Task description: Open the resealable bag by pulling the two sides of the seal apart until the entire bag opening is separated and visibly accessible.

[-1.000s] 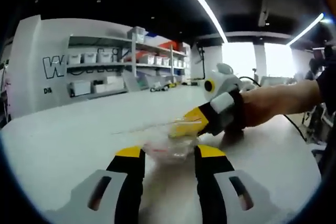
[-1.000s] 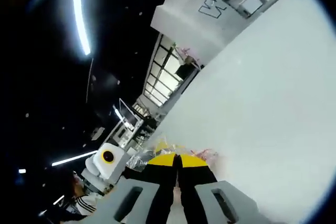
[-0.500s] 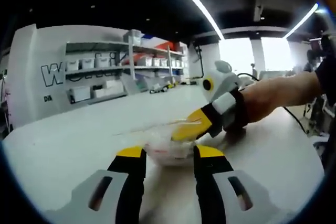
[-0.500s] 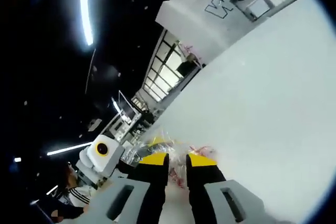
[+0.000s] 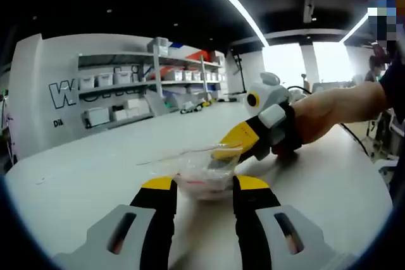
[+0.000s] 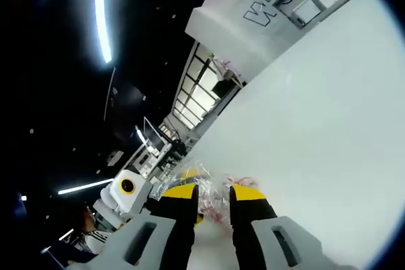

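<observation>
A clear resealable bag (image 5: pixel 201 174) with pink bits inside lies on the white table (image 5: pixel 82 169). In the left gripper view, my left gripper (image 5: pixel 205 184) stands open, its yellow-tipped jaws on either side of the bag's near end. My right gripper (image 5: pixel 223 151) comes in from the right, held by a person's hand (image 5: pixel 323 115), with its yellow tips at the bag's top edge. In the right gripper view, my right gripper (image 6: pixel 214 191) is open, and the crinkled bag (image 6: pixel 212 184) sits in the gap between its tips. The left gripper (image 6: pixel 130 189) shows at the lower left.
Shelves (image 5: pixel 126 83) with white boxes line the back wall beyond the table's far edge. The table (image 6: pixel 316 124) stretches wide and bare past the bag. Bright windows (image 5: pixel 297 64) lie behind the right hand.
My right gripper's jaws were shut on the bag a second ago and have spread apart. The left gripper has stayed open at the bag's near end.
</observation>
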`<state>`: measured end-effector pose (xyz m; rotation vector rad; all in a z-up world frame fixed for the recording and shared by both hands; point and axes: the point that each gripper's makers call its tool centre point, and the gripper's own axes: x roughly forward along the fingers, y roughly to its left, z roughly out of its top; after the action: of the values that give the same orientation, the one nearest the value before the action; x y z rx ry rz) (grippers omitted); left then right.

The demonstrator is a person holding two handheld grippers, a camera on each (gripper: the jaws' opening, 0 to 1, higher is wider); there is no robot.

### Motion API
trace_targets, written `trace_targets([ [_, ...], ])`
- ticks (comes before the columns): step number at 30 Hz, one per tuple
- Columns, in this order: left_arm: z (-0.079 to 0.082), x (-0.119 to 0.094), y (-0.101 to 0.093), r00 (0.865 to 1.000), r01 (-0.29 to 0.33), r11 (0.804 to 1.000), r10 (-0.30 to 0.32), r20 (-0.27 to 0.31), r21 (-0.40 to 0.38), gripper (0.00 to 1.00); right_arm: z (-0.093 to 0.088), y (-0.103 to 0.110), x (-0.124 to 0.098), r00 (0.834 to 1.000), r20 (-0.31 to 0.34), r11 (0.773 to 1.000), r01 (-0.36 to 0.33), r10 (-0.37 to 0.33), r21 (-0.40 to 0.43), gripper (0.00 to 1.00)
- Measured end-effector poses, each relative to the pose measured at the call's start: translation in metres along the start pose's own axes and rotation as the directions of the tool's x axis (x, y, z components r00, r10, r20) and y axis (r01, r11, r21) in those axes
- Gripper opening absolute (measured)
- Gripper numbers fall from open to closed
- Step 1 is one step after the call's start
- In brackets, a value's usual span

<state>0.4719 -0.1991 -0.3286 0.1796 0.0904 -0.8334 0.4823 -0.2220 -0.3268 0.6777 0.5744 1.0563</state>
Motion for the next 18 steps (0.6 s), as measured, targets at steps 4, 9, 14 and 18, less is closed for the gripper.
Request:
trace_targets([
  [4, 0.000, 0.000, -0.001, 1.000, 0.000, 1.000, 0.000, -0.001, 0.008, 0.34, 0.010, 0.006, -0.003, 1.000, -0.003, 0.999, 0.015, -0.015, -0.049, 0.15],
  [9, 0.001, -0.001, -0.002, 1.000, -0.001, 1.000, 0.001, -0.002, 0.017, 0.34, 0.022, 0.024, 0.000, 0.999, -0.035, 0.987, 0.010, -0.015, -0.161, 0.15],
  [14, 0.000, -0.001, -0.003, 1.000, 0.000, 1.000, 0.000, -0.002, 0.017, 0.34, 0.024, 0.025, 0.001, 1.000, -0.030, 0.990, 0.002, -0.007, -0.138, 0.15],
  [18, 0.000, -0.001, -0.002, 1.000, 0.001, 1.000, -0.001, -0.003, 0.015, 0.34, 0.021, 0.024, 0.000, 0.999, -0.038, 0.990, 0.008, -0.014, -0.142, 0.15],
])
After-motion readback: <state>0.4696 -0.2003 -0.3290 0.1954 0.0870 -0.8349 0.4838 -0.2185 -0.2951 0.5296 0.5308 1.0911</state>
